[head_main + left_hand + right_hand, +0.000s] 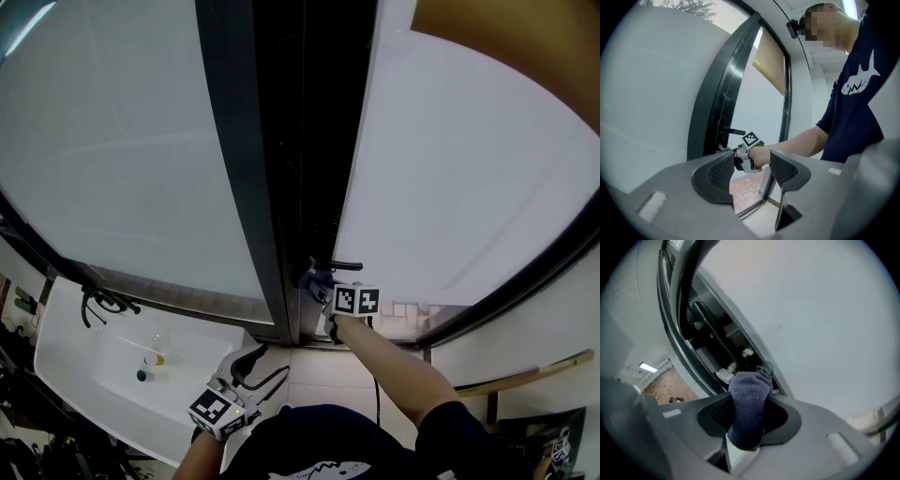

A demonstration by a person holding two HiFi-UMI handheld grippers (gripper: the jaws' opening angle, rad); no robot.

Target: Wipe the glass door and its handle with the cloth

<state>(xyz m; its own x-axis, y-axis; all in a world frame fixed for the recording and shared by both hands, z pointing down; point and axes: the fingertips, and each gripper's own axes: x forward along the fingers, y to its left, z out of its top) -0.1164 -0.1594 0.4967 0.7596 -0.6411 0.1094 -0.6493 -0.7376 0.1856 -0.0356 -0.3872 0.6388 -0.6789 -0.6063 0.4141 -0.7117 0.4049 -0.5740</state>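
Observation:
The glass door (450, 178) stands ajar, its dark frame edge (314, 141) facing me. A black lever handle (339, 266) sticks out low on that edge. My right gripper (321, 287) is shut on a blue-grey cloth (747, 408), and the cloth (317, 280) is pressed at the door edge just below the handle. In the right gripper view the cloth tip touches the frame beside a pale latch (724, 374). My left gripper (251, 367) hangs low and back, open and empty (750, 176). From there the handle (735, 131) and the right gripper (746, 154) are visible.
A fixed frosted pane (122, 150) fills the left. A white counter (75, 361) at lower left carries a black cable (101, 302) and a small bottle (156, 357). Tiled floor (323, 367) lies below the door. A wooden rail (525, 375) runs at lower right.

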